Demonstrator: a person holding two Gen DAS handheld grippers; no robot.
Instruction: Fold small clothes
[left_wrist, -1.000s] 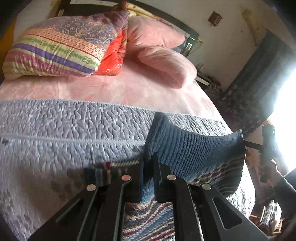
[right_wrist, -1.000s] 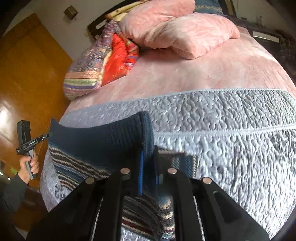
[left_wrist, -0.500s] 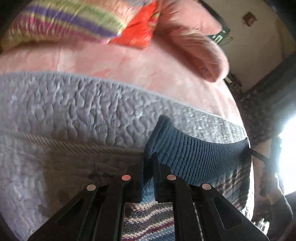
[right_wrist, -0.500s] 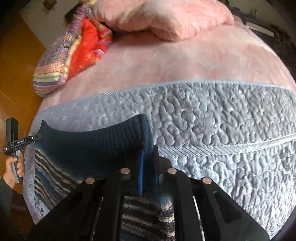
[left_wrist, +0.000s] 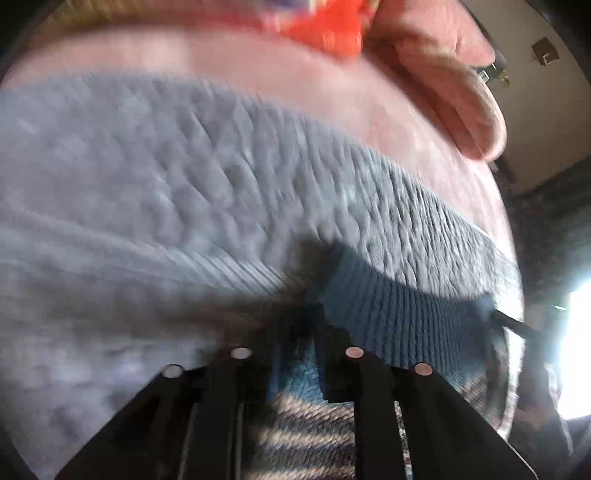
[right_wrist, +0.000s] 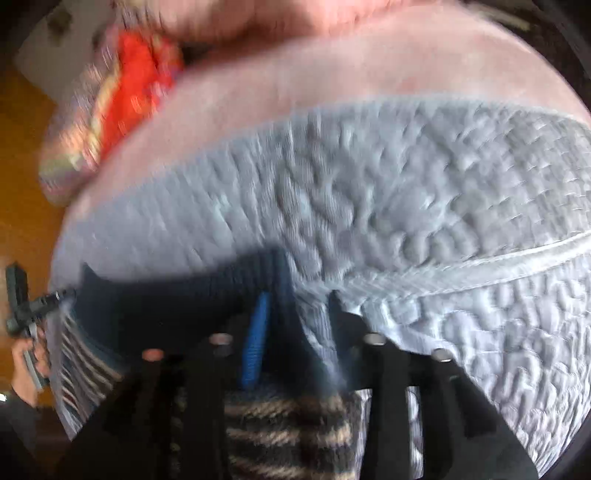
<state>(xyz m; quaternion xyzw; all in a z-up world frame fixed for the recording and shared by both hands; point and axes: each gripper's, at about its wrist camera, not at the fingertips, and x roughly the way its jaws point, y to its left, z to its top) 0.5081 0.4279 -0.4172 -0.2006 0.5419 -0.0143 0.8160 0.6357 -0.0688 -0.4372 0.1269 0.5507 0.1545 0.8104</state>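
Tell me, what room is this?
Most likely a bedroom: a bed with a grey quilted bedspread, a pink blanket and a pink pillow at the far end.

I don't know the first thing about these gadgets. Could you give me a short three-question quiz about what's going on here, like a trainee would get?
1. True or false: the left hand-held gripper and the right hand-held gripper each pinch an end of the same dark blue ribbed band of the knitted garment.
2. Multiple choice: the garment is held over A) a wooden table, B) a grey quilted bedspread, C) a tiled floor.
3. Fill in: below the blue band, the knit shows ____ in mixed colours.

Key: 1 true; 2 B; 3 stripes.
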